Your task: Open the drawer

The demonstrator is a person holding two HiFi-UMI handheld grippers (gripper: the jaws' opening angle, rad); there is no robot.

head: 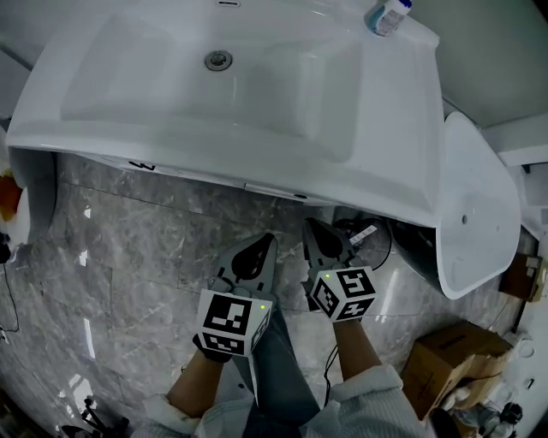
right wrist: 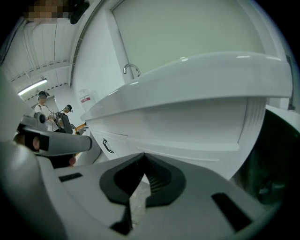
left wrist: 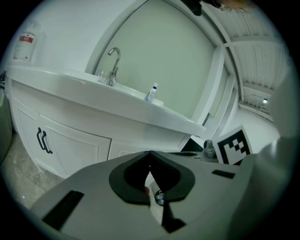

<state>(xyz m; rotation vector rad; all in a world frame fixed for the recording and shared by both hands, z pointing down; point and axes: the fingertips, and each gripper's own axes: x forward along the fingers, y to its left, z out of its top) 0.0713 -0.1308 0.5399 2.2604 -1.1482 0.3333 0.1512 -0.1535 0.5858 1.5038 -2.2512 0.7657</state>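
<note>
A white vanity with a sink [head: 257, 128] fills the head view from above. Its curved front shows in the left gripper view, with panelled fronts [left wrist: 75, 147] and a black handle [left wrist: 43, 140]. In the right gripper view a plain white front panel [right wrist: 187, 124] runs under the counter; I cannot tell which panel is the drawer. My left gripper [head: 267, 239] and right gripper [head: 308, 224] hang side by side just below the sink's front edge, above the marble floor. Both are shut with nothing between the jaws, and neither touches the vanity.
A white cabinet door [head: 479, 205] stands open at the right, with a dark opening [right wrist: 276, 159] behind it. A cardboard box [head: 449, 359] sits on the floor at the lower right. A small bottle [head: 390, 15] and a faucet [left wrist: 112, 65] stand on the counter. People [right wrist: 44, 110] stand far off.
</note>
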